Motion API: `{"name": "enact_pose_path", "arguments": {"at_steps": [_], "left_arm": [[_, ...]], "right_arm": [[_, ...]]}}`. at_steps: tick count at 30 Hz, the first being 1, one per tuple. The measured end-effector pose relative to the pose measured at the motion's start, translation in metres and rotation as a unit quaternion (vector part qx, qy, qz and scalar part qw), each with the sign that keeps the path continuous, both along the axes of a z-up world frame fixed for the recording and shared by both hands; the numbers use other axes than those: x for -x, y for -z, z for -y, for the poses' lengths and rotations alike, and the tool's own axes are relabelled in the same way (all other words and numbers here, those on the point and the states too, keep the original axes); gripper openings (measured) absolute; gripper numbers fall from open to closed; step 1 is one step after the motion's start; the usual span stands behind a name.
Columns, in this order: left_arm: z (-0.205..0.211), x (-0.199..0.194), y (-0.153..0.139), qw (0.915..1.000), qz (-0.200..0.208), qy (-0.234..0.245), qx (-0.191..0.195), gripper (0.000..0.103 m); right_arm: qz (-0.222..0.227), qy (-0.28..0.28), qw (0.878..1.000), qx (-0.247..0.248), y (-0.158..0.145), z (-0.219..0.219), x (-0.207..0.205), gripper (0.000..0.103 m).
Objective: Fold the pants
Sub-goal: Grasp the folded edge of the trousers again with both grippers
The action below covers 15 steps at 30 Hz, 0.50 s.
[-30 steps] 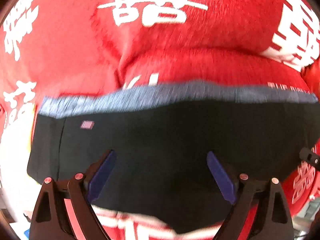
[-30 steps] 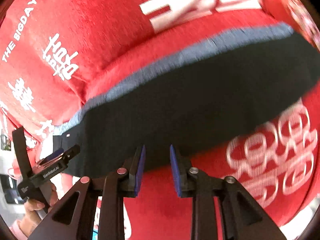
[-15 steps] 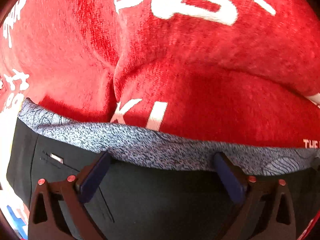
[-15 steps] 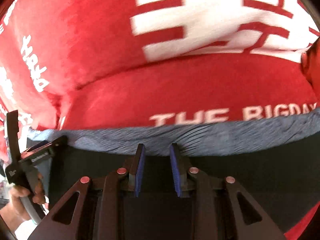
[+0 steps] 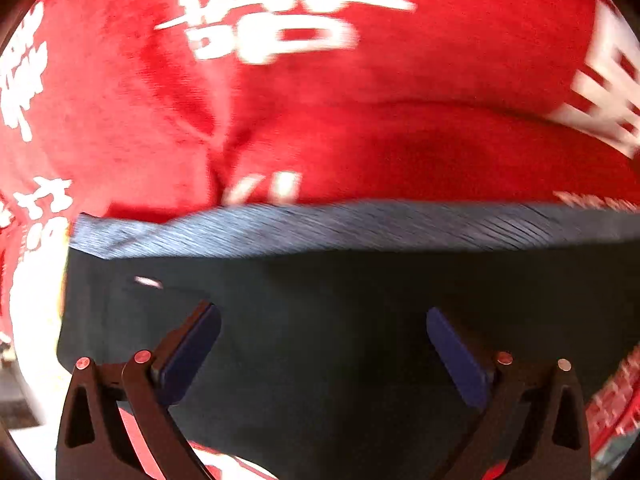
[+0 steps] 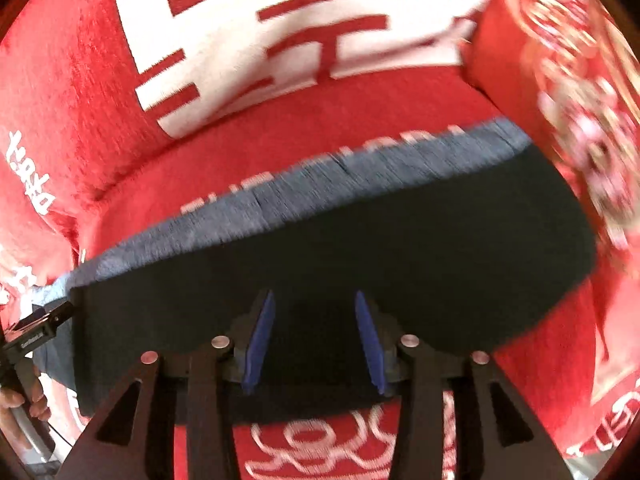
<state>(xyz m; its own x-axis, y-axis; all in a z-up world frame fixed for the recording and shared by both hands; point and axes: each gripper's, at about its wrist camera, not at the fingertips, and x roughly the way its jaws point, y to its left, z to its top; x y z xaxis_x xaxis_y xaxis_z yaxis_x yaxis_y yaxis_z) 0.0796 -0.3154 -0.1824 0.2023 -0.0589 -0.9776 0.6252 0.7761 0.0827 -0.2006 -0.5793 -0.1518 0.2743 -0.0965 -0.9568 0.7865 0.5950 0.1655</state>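
A home, by the look of it, likely a living room or bedroom. Plush red cushions (image 5: 400, 152) with big white Chinese characters and English lettering fill the view, the sort of festive soft furnishing kept on a sofa or bed. Dark pants (image 6: 360, 248) lie spread across them.

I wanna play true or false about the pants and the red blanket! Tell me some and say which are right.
1. The pants are black with a grey waistband. True.
2. The pants lie on a blue blanket. False: the blanket is red with white writing.
3. The left tongs are wide open, holding nothing. True.
4. The right tongs are squeezed tight on the waistband. False: they are opening, above the black cloth, gripping nothing.
5. The pants are hanging in the air. False: they lie flat on the blanket.
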Motion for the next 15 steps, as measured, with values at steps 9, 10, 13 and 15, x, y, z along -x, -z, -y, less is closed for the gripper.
{"name": "enact_pose_path", "arguments": {"at_steps": [9, 10, 13, 15], "left_arm": [[0.046, 0.076, 0.026, 0.9979, -0.028, 0.058, -0.003, 0.103], [0.045, 0.075, 0.025, 0.9982, -0.03, 0.052, 0.001, 0.103], [0.042, 0.074, 0.028, 0.9981, -0.036, 0.049, 0.006, 0.103], [0.042, 0.075, 0.028, 0.9984, -0.028, 0.049, 0.0, 0.103]], "right_arm": [[0.021, 0.025, 0.999, -0.016, 0.0, -0.002, 0.046, 0.046], [0.036, 0.028, 0.999, -0.024, -0.003, -0.001, 0.052, 0.046], [0.076, 0.045, 0.994, -0.058, -0.003, 0.001, 0.069, 0.047], [0.105, 0.074, 0.988, -0.087, 0.004, 0.003, 0.081, 0.047]]}}
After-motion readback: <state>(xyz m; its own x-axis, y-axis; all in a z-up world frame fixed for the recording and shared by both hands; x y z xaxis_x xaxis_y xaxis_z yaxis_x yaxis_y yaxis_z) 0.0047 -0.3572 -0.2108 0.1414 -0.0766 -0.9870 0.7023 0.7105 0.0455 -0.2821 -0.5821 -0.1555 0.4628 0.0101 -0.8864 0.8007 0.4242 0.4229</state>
